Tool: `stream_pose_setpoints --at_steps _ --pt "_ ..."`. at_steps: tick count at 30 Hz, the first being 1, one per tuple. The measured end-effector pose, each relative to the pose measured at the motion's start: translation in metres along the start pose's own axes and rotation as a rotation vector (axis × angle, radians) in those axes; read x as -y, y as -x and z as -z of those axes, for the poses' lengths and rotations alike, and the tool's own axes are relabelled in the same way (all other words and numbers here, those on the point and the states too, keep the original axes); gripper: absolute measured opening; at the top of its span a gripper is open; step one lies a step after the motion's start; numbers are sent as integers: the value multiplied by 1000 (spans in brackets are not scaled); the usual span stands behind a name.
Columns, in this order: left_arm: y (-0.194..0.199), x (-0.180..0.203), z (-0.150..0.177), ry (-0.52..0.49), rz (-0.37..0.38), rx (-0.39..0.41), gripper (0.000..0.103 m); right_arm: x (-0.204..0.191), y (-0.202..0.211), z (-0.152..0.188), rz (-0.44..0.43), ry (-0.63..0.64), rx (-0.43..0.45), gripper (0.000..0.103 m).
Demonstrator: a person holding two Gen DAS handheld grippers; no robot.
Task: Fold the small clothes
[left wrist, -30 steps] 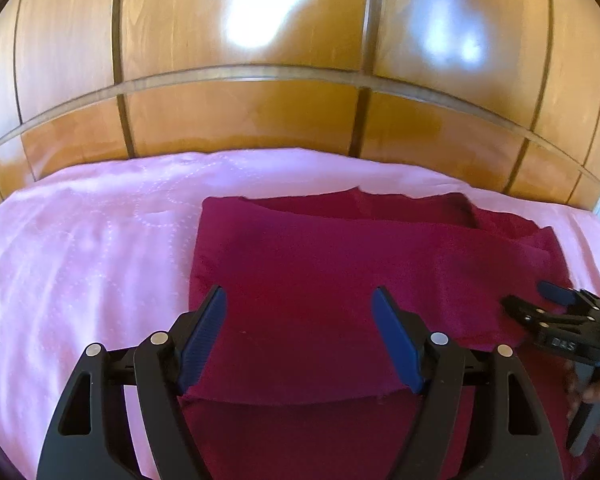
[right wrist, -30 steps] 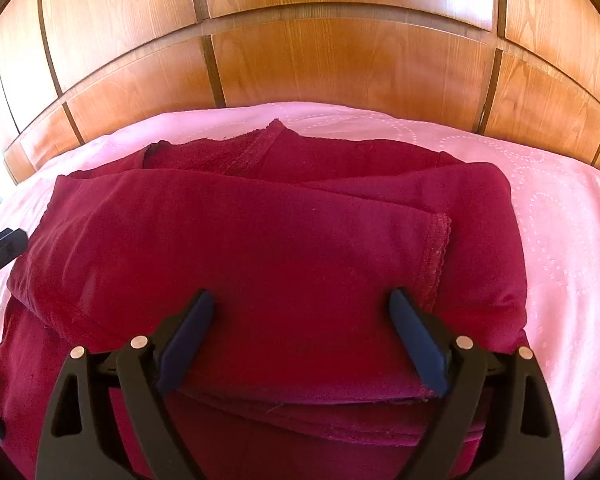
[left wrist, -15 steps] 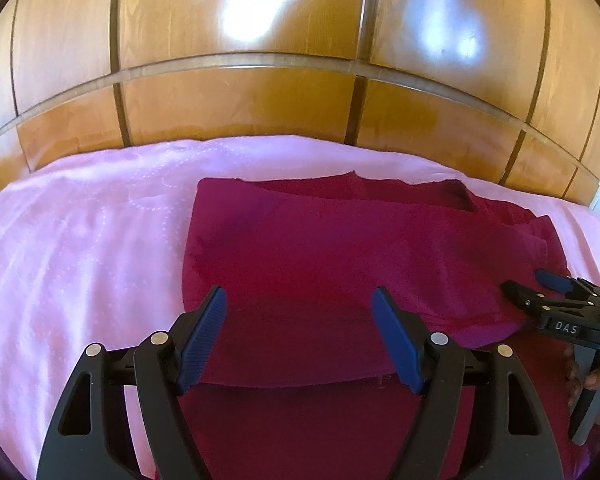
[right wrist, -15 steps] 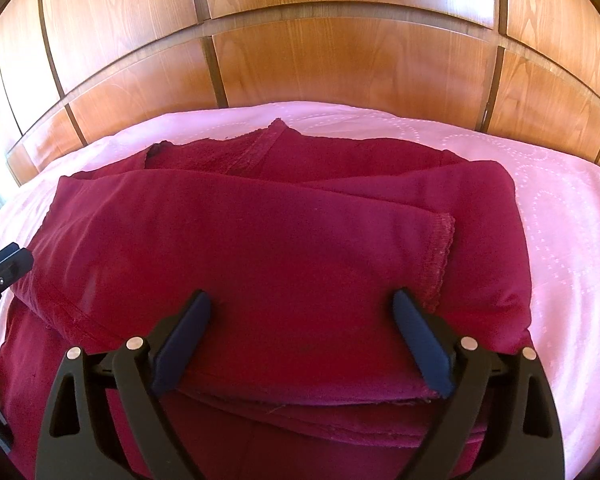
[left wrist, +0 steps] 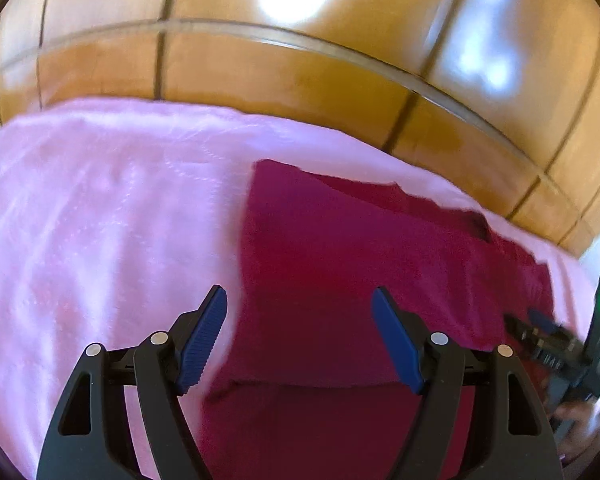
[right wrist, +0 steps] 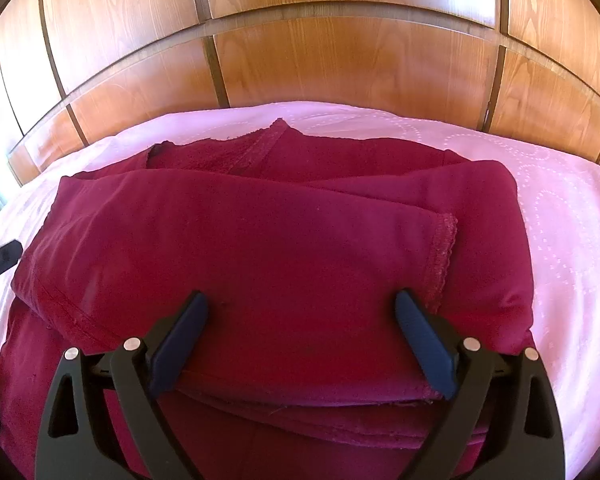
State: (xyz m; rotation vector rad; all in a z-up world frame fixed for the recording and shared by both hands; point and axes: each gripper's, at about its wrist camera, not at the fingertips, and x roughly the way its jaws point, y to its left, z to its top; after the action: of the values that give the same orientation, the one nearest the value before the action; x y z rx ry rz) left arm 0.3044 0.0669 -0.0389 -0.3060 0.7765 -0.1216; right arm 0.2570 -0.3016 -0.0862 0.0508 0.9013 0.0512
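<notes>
A dark red garment [left wrist: 360, 248] lies folded in layers on the pink bedsheet [left wrist: 100, 220]. My left gripper [left wrist: 300, 298] hovers open over the garment's left edge: its left pad is over the sheet, its right pad over the cloth, and nothing is between them. The left wrist view is blurred. In the right wrist view the garment [right wrist: 260, 240] fills the middle, a lace-trimmed hem on its right side. My right gripper [right wrist: 300, 296] stands open just above the top layer, gripping nothing. It also shows at the garment's right end [left wrist: 548, 344].
A glossy wooden headboard [right wrist: 340, 60] rises close behind the bed. Bare pink sheet [right wrist: 560, 220] spreads on both sides of the garment. A person's hand [left wrist: 576, 412] holds the right gripper. One black finger of the left gripper [right wrist: 0, 260] shows at the far left.
My left gripper has slid to the left and rolled, so the garment's left edge now sits between its fingers. The right gripper and the cloth have not moved.
</notes>
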Motion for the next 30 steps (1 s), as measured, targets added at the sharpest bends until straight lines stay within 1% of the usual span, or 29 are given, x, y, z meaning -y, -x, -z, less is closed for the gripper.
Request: stream_pose_setpoints --at_steps 3,5,7,8,9,10,11,12,14,15,16,19,22,24,25,27,28,29,30 --pt "-9 -18 -16 60 54 -50 73 -1 0 0 -5 -1 1 95" --pt "-22 -27 -25 87 108 -91 70 1 0 0 -8 -3 2 95" --pt "-34 -33 -31 110 123 -118 69 1 -1 0 -10 -5 3 95" --pt "-38 -34 -32 114 132 -128 55 1 0 1 -11 -4 4 95" --pt "-44 -34 -33 111 147 -147 38 1 0 1 -11 -5 4 95" --pt "-51 -32 -32 92 145 -167 33 1 0 1 -11 -5 4 95" --pt "-53 -30 -31 76 132 -167 19 1 0 1 -11 -4 4 95" --pt "-54 -29 -31 63 131 -158 11 1 0 1 -9 -3 4 95" --pt "-45 -29 -30 68 134 -111 9 -2 0 1 7 8 4 95" --pt "-42 -30 -30 72 135 -97 9 -7 1 1 32 27 8 95" --pt "-40 -29 -28 62 119 -82 9 -11 2 2 48 44 13 95" --pt "-56 -28 -21 16 53 -102 9 -19 0 2 62 92 14 96" --pt "-63 -35 -19 66 65 -100 11 -16 -3 1 52 82 4 98" --pt "-59 -32 -18 49 34 -89 13 -11 -5 1 31 62 -6 99" --pt "-54 -25 -17 17 0 -79 16 -9 -5 1 24 56 -7 99" --pt "-45 -12 -15 -38 -71 -74 24 -7 -4 1 13 46 -6 99" --pt "-40 -10 -14 -45 -89 -72 28 -7 -4 1 13 46 -6 99" --pt "-34 -8 -13 -49 -106 -67 37 -8 -4 1 14 46 -6 99" --pt "-24 -5 -11 -54 -116 -57 42 -8 -4 1 14 46 -6 99"
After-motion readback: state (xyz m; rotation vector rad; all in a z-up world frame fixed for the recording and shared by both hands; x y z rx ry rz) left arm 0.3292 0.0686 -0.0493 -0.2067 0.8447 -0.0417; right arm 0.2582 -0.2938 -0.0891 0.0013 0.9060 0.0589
